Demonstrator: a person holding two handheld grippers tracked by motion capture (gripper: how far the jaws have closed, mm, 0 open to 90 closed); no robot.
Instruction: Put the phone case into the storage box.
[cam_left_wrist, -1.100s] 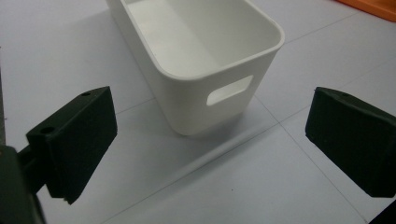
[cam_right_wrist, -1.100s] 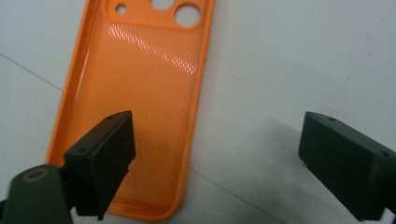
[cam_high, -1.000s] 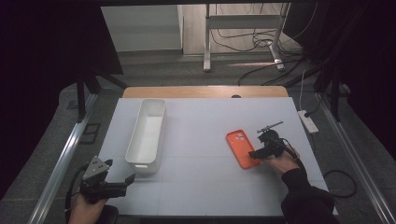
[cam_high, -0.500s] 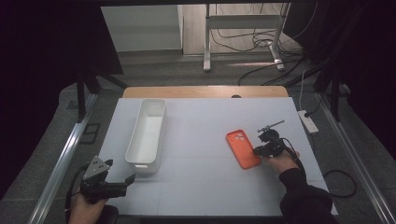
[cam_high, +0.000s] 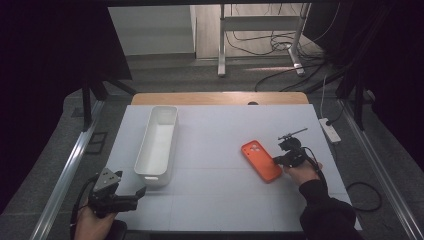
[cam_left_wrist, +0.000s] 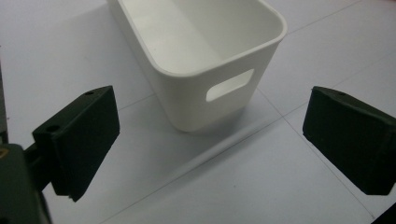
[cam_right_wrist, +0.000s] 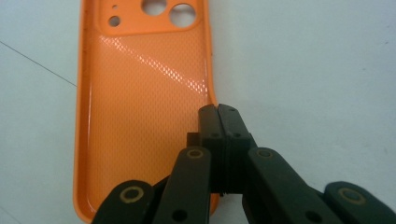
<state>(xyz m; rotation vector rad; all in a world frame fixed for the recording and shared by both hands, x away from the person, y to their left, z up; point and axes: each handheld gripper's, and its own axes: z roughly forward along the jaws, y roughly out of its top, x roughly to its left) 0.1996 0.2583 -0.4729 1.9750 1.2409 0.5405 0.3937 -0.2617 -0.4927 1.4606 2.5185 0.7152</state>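
The orange case (cam_high: 261, 160) is lying flat, hollow side up, on the white table (cam_high: 215, 150), well to the right of the white bin (cam_high: 157, 145), with its camera holes at the far end. The right gripper (cam_right_wrist: 218, 112) is sitting at the case's right edge, its jaws having just been closing and now pinching together on that side wall. The left gripper (cam_high: 140, 192) is hovering just off the bin's near end, its jaws standing wide apart and holding nothing.
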